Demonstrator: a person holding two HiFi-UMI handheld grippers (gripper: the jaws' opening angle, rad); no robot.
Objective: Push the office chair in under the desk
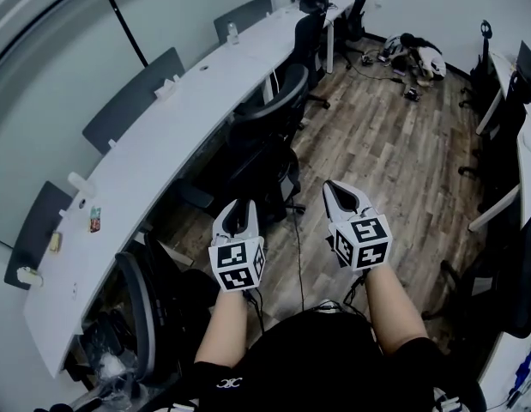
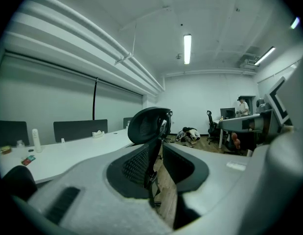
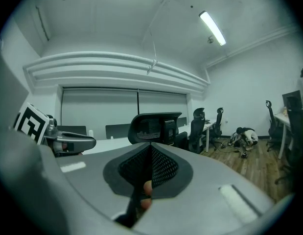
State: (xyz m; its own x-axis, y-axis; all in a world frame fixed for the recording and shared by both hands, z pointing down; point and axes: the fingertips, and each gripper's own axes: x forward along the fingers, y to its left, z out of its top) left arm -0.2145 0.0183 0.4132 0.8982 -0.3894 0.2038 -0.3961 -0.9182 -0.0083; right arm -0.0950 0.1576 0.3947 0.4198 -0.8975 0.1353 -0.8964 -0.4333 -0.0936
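A black mesh office chair [image 1: 269, 131] stands by the long white desk [image 1: 145, 161], its back towards me and its seat partly out from the desk's edge. In the left gripper view its headrest [image 2: 149, 124] rises just beyond the jaws. My left gripper [image 1: 238, 217] is short of the chair, open, with a narrow gap [image 2: 160, 152] and nothing between the pads. My right gripper [image 1: 344, 197] hovers to the chair's right over the wood floor, shut and empty [image 3: 151, 147]. In the right gripper view the chair [image 3: 153, 127] is straight ahead.
More black chairs [image 1: 312, 33] line the desk further on, and another [image 1: 141, 307] sits at my near left. A cable [image 1: 297, 247] runs across the floor. A person [image 1: 415, 57] crouches at the far end. Other desks and chairs [image 1: 505, 127] fill the right side.
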